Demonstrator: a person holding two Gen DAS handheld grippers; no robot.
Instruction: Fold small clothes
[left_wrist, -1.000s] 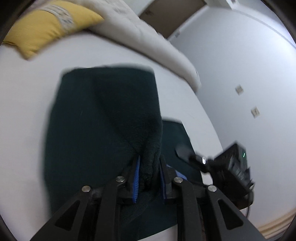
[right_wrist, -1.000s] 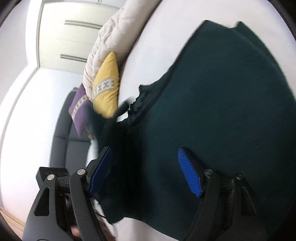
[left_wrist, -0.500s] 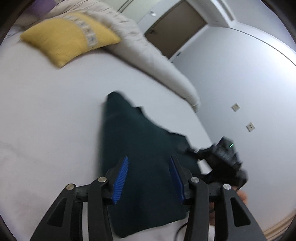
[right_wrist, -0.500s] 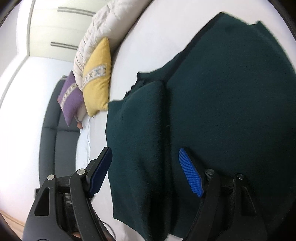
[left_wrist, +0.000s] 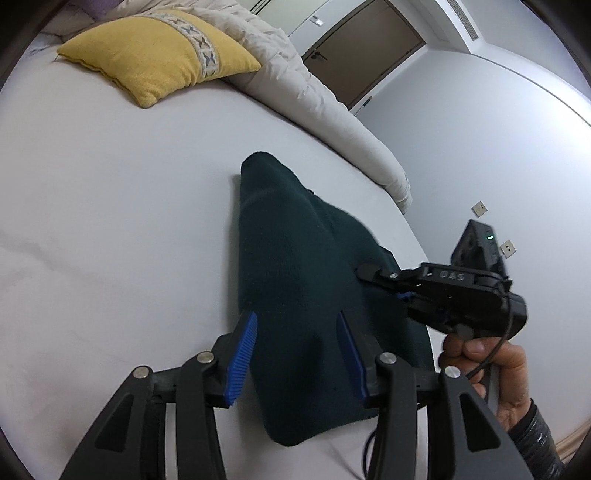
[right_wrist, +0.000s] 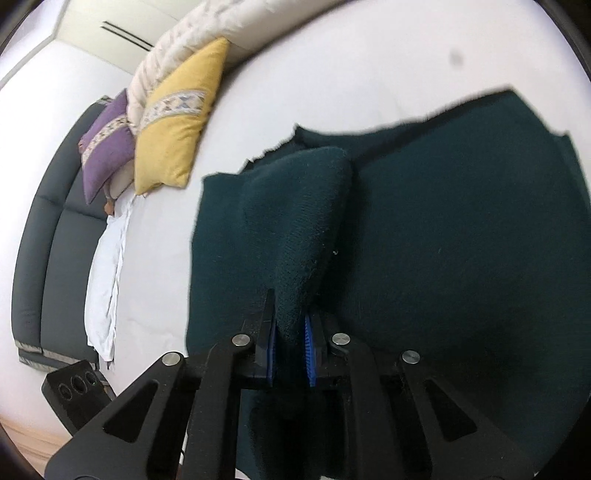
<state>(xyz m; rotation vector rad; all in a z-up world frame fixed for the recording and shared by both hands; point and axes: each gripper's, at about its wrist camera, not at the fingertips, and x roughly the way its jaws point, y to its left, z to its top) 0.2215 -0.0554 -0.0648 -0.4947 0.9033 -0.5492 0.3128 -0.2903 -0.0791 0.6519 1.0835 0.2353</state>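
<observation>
Looking along the left tongs (left_wrist: 295, 347), the blue pads stand wide apart and grip nothing; they hover just above the near end of the dark green garment (left_wrist: 303, 280), which lies on the white bed (left_wrist: 110, 221) and runs from 6 o'clock up toward 12. At 3 o'clock the right tongs (left_wrist: 373, 271) reach in from the side, their tip touching the cloth, with the person's hand (left_wrist: 487, 365) on the handle below. A yellow pillow (left_wrist: 159, 55) and a rolled duvet (left_wrist: 314, 99) sit well apart at 11 to 1 o'clock. Turning to the right wrist view, the right tongs (right_wrist: 290, 347) are clamped on a raised ridge of the garment (right_wrist: 443, 240), probably to carry that pinched layer over the flat part, which spreads toward 3 o'clock. A purple pillow (right_wrist: 105, 151) lies at 10 o'clock beside the yellow one.
</observation>
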